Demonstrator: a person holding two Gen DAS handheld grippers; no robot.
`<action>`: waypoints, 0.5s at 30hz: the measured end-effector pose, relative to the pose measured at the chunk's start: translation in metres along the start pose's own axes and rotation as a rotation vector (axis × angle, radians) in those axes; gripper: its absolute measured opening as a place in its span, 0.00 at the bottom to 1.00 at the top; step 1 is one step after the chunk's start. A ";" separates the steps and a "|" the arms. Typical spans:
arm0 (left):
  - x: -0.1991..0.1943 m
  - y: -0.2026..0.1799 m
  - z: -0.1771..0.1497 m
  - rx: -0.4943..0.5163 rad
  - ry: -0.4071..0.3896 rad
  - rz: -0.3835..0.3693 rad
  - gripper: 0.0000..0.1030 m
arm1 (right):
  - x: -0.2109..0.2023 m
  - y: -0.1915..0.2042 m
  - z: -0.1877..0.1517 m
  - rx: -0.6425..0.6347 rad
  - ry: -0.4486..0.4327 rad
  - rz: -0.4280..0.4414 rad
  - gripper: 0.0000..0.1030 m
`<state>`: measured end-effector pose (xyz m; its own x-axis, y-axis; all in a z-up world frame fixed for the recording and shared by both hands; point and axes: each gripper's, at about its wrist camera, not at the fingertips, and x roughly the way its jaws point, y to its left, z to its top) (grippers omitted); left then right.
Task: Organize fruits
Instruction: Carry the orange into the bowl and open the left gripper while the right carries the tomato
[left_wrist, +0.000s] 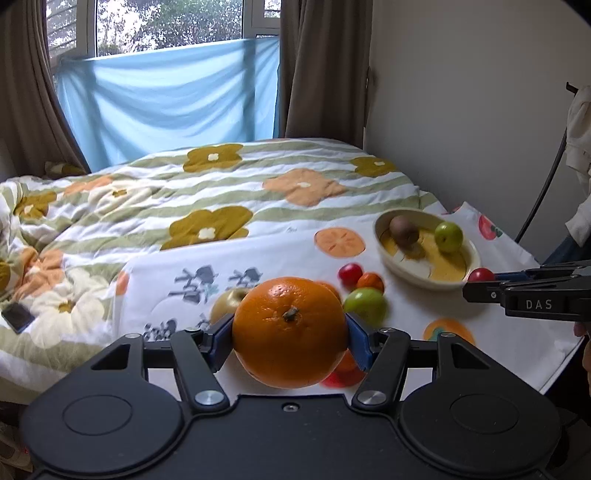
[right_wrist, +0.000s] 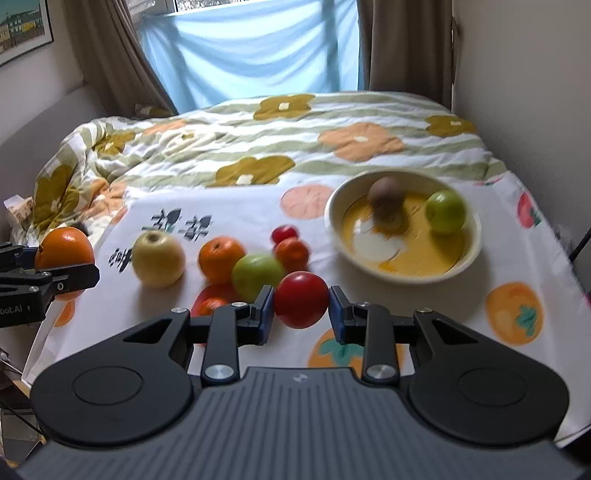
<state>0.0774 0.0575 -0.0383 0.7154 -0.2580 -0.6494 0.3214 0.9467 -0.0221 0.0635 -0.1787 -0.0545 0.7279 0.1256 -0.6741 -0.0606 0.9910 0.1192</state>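
While both claws hung over the fruit-print cloth (right_wrist: 229, 206) on the bed, each had a fruit pinched and lifted clear of it. The left claw (left_wrist: 290, 332) gripped an orange (left_wrist: 290, 330) between its blue pads; the right claw (right_wrist: 301, 306) squeezed a red fruit (right_wrist: 301, 299), perhaps a tomato. I judged the step to be carrying, with the bowl (right_wrist: 476, 236) as the likely goal.

From the right claw the bowl sat at about one o'clock, a kiwi (right_wrist: 386, 194) and a green apple (right_wrist: 445, 211) already in it, with bare room on its near side. Next each fruit would need lowering into that gap and a gentle release, one claw at a time, since they would crowd each other at the rim.

Loose fruit lay at eleven o'clock: a yellow apple (right_wrist: 159, 258), another orange (right_wrist: 219, 258), a green apple (right_wrist: 258, 275) and small red ones. The cloth's right edge ran close beyond the bowl, near the wall (left_wrist: 480, 92), so a dropped round fruit might roll off there.
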 end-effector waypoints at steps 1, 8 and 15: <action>0.001 -0.006 0.004 -0.004 -0.002 0.005 0.64 | -0.002 -0.007 0.003 -0.003 -0.004 0.003 0.45; 0.023 -0.051 0.028 -0.045 0.012 0.010 0.64 | 0.003 -0.063 0.025 -0.017 -0.011 0.009 0.45; 0.065 -0.102 0.049 -0.059 0.021 0.012 0.64 | 0.023 -0.118 0.040 -0.047 0.003 0.026 0.45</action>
<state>0.1214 -0.0648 -0.0411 0.7059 -0.2431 -0.6653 0.2753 0.9596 -0.0585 0.1148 -0.2947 -0.0550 0.7235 0.1510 -0.6736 -0.1112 0.9885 0.1022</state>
